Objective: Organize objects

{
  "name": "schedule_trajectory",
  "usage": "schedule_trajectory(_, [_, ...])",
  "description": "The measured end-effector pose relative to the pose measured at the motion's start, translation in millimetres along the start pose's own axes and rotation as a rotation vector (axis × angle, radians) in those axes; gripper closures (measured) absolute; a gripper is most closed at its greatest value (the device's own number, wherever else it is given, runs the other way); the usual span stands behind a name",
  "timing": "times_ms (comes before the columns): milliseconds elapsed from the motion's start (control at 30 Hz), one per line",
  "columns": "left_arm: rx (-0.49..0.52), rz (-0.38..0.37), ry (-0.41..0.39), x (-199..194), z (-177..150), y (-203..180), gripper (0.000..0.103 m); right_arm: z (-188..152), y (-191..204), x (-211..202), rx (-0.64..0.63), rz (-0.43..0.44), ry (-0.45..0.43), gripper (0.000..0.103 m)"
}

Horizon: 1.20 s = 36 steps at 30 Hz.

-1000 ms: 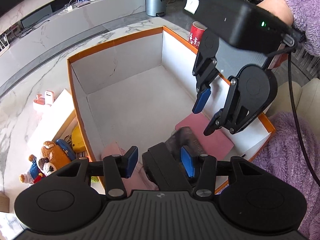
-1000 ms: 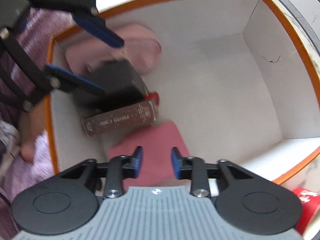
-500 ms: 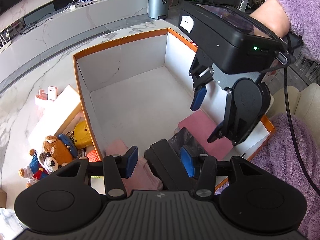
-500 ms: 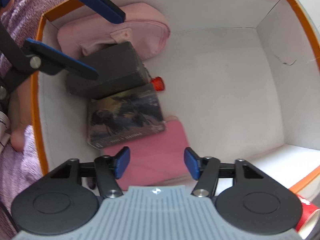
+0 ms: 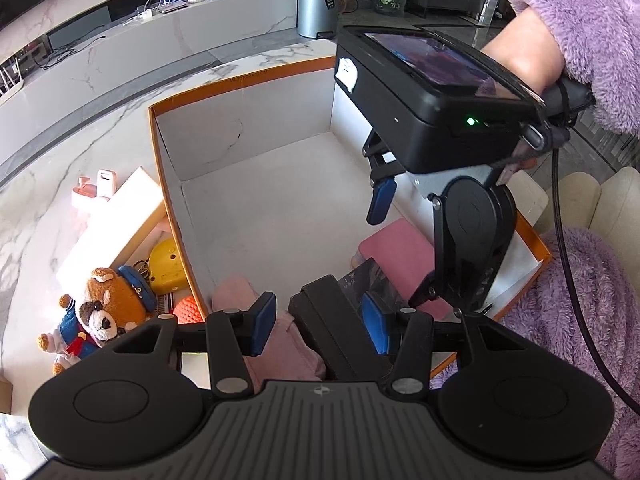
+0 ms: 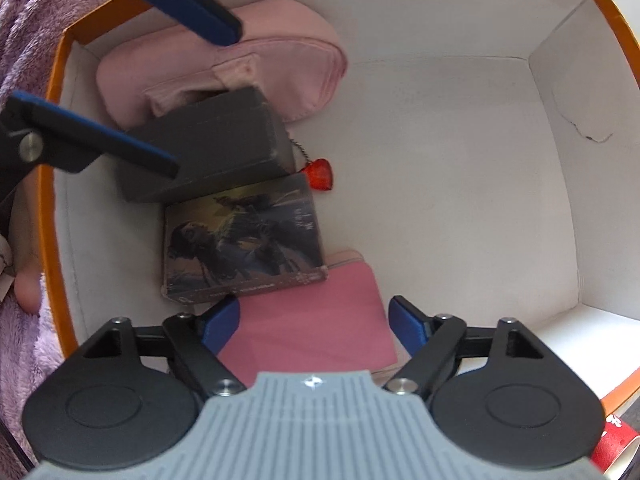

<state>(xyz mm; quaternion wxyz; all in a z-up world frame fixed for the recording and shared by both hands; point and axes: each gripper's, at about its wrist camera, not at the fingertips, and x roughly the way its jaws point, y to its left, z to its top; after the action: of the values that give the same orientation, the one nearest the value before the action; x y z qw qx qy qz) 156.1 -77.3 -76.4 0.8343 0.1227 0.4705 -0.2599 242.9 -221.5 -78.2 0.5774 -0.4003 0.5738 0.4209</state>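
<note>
Box [image 6: 460, 128], smooth white card, orange-rimmed

bright daylight, fisheye-bent edges, slight motion blur

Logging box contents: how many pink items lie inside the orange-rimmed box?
2: a pale pink fabric pouch in the corner behind the black block; a flat darker pink case beneath the picture box. Others may be hidden.

Inside my orange-rimmed box [image 6: 612, 20] lay one pink pouch [image 6: 248, 76]; one dark block [image 6: 208, 148]; one picture box [image 6: 244, 240]; one pink cloth [image 6: 312, 320]; one red heart charm [image 6: 319, 169].
</note>
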Motion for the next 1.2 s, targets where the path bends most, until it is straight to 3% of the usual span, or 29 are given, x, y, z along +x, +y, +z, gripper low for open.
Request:
schedule_trajectory(167, [-0.001,0.001,-0.001,0,0,0,0.047,3,-15,4,0.081,0.019,0.009,0.016])
schedule_trajectory(333, [-0.003,-0.001,-0.003,-1,0,0,0.047,0,-31,6,0.293,0.013,0.064,0.010])
schedule_trajectory(500, [-0.001,0.000,-0.005,-3,-1,2,0.047,-3,-25,-14,0.212,0.033,0.015,0.020])
schedule_trajectory(700, [-0.014,-0.009,-0.006,-5,-4,5,0.047,-2,-26,-17,0.138,0.032,0.037,0.027])
schedule_trajectory(767, [-0.016,-0.007,-0.006,-5,-5,6,0.047,-2,-25,-18,0.135,0.087,0.045,0.030])
schedule_trajectory(867, [-0.023,-0.007,-0.009,-6,-6,8,0.047,1,-18,-21,0.091,0.065,0.058,0.033])
schedule_trajectory(967, [-0.023,-0.013,-0.016,-9,-7,8,0.047,0,-28,-36,0.136,0.043,0.021,0.051])
schedule_trajectory(1033, [-0.025,-0.016,-0.023,-11,-7,8,0.047,-3,-36,-53,0.189,0.106,-0.040,0.073])
schedule_trajectory(1100, [-0.030,-0.018,-0.028,-12,-6,9,0.047,-2,-35,-66,0.195,0.134,-0.091,0.073])
schedule_trajectory(1200, [-0.030,-0.019,-0.029,-13,-7,8,0.047,22,-35,-61,0.162,0.124,-0.072,0.079])
